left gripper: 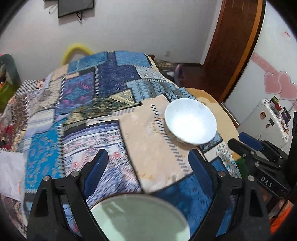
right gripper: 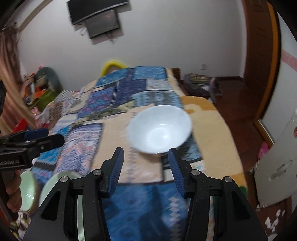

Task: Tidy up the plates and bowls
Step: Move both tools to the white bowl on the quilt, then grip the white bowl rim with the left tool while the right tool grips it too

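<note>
Left gripper [left gripper: 148, 163]: black angular arms carrying flat blue rubber pads, spread wide with only patterned cloth between them. Directly beneath its base lies a pale green plate [left gripper: 139, 218], round, smooth and glossy, not touched by the pads. Right gripper [right gripper: 146, 159]: the same black frame, here with ribbed blue pads, partly spread and holding nothing. Just past its fingertips sits the white bowl [right gripper: 160, 128], round, glazed and upright, its near rim close to the right-hand pad; whether they touch cannot be told because of blur. The bowl rests on a bedspread [left gripper: 104, 89] of blue, beige and purple patchwork print, toward its right edge. At the lower left of the right wrist view, two more pale green dishes [right gripper: 27, 191] lie beside a hand. Surroundings: white wall with a dark mounted screen [right gripper: 98, 16], brown wooden door frame [left gripper: 235, 46], yellow curved object [left gripper: 76, 50] behind the bed, and a white case [left gripper: 267, 122] covered with stickers.
</note>
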The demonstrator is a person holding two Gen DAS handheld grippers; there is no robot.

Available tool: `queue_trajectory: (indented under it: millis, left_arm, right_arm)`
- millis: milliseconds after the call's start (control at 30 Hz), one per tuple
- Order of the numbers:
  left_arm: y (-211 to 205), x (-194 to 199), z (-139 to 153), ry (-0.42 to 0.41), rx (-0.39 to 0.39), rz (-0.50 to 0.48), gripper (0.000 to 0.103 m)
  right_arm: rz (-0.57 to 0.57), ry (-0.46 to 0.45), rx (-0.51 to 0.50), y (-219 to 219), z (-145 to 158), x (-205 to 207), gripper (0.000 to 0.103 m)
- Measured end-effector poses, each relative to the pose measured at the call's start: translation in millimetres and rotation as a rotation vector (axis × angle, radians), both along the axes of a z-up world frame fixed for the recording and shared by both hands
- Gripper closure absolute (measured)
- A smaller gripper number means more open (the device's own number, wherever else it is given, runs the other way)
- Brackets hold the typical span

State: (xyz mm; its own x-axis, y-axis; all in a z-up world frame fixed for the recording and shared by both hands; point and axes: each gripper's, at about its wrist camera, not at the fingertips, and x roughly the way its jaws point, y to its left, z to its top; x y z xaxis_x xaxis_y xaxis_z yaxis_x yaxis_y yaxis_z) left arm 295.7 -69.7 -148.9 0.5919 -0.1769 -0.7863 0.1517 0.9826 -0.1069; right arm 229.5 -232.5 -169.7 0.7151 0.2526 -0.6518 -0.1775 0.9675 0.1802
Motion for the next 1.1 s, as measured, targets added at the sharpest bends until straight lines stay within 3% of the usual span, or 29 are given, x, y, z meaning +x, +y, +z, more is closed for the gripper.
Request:
queue_trajectory:
  millis: [300,367,500,567,600,667,767,900,967,1000,1100]
  left_arm:
    - [-17,66,-54,0.092,-0.015,-0.025,0.015]
    - [-16,75,-64,0.115,-0.029,-0.024,0.015]
    - [-19,90,-77,0.136,-0.032,-0.019,0.016]
    - [-20,97,-82,0.135,-0.017,-0.002,0.021]
    - [-20,100,-84,0.135,-0.026,0.006,0.024]
    - [-18,106,-87,0.146,-0.071,0.015,0.029]
    - [-22,115,-94,0.194,-0.103,0.0,0.045]
    - [-32,122,-112,0.258,-0.089,-0.013,0.065]
    - [-35,119,-110,0.239,-0.066,-0.019,0.075]
    - [-37,119,-111,0.245,-0.07,-0.034,0.085]
    - [-38,117,-111,0.249,-0.056,-0.042,0.087]
  right_arm:
    - [-0.109,0.059,-0.014,-30,-36,66,0.057]
    - [-0.105,0.092,0.007,-33,-47,80,0.068]
    - [-0.097,0.142,0.026,-35,-61,98,0.079]
    - [-0.097,0.149,0.04,-37,-66,100,0.09]
    - [-0.089,0.154,0.055,-36,-66,99,0.091]
    - [-0.088,0.147,0.064,-35,-66,97,0.091]
    - [-0.06,0.149,0.059,-31,-65,92,0.09]
    - [0.002,0.168,0.054,-20,-70,88,0.09]
    - [0.029,0.163,0.046,-14,-70,82,0.09]
    - [0.036,0.163,0.048,-13,-69,82,0.09]
    - [0.042,0.169,0.042,-9,-71,83,0.09]
